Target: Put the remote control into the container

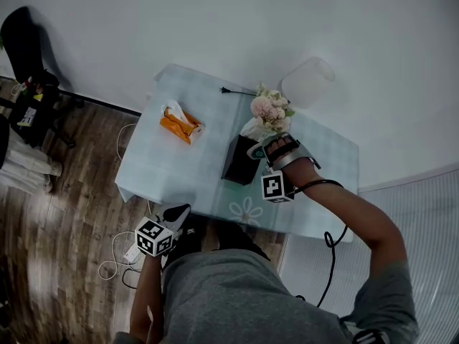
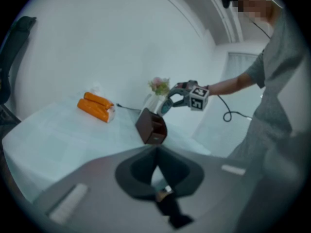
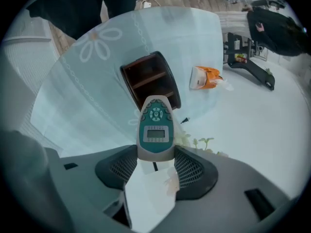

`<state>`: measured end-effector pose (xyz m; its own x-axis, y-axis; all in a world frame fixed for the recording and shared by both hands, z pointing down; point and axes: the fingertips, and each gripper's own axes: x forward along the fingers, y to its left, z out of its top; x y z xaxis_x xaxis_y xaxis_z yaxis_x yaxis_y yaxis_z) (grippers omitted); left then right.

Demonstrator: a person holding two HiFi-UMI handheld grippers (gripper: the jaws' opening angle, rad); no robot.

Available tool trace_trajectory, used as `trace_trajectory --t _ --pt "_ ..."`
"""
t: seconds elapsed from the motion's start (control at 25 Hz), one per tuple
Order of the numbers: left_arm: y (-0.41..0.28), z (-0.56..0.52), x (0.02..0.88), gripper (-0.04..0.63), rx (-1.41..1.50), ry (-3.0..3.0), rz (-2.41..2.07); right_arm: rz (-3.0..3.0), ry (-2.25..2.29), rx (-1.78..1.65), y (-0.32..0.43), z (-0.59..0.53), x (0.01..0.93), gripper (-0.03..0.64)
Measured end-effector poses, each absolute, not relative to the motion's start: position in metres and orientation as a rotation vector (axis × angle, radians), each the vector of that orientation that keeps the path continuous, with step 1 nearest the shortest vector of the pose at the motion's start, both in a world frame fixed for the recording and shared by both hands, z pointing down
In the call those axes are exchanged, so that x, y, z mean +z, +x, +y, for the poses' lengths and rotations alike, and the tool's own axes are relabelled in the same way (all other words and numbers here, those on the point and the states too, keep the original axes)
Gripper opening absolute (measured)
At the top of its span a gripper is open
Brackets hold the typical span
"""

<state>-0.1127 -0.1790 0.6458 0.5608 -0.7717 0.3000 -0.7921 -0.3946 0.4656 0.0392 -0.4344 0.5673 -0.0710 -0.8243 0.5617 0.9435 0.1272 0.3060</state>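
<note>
So the right gripper has the remote control pinched by its lower end, one jaw on each long side. The button face looks at the camera and the rounded top pokes out past the jaws. In the right gripper view the remote's tip overlaps the near rim of the dark brown container in the middle of the frame. To me it looks like it's hanging in the air just above the opening, not inside yet. The container shows a divider, so there are two slots, and I honestly can't tell which one the tip is over. The left gripper is down at the lower left of the head view, off the edge of the table, with its jaws pressed together on nothing. My take on doing this step well: line the remote's long axis up with one slot first, and keep it clear of the divider and the rim. Then bring it down tip-first and only open the jaws once most of the body is inside, so it doesn't tip out. Watch the flowers just up-right of the container, since the hand is right next to them. The orange tissue pack over to the left is well out of the way.
</note>
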Motion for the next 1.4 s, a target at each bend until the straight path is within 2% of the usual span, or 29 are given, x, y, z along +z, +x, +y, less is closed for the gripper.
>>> trace_trajectory --t 0.4,1.4 --pt "-0.122 -0.175 0.648 0.000 0.037 2.205 -1.279 -0.567 -0.372 -1.577 0.022 -0.423 0.607 0.253" --pt "-0.125 -0.167 0.654 0.000 0.039 2.161 -1.308 -0.496 -0.468 -1.618 0.010 -0.414 0.655 0.253"
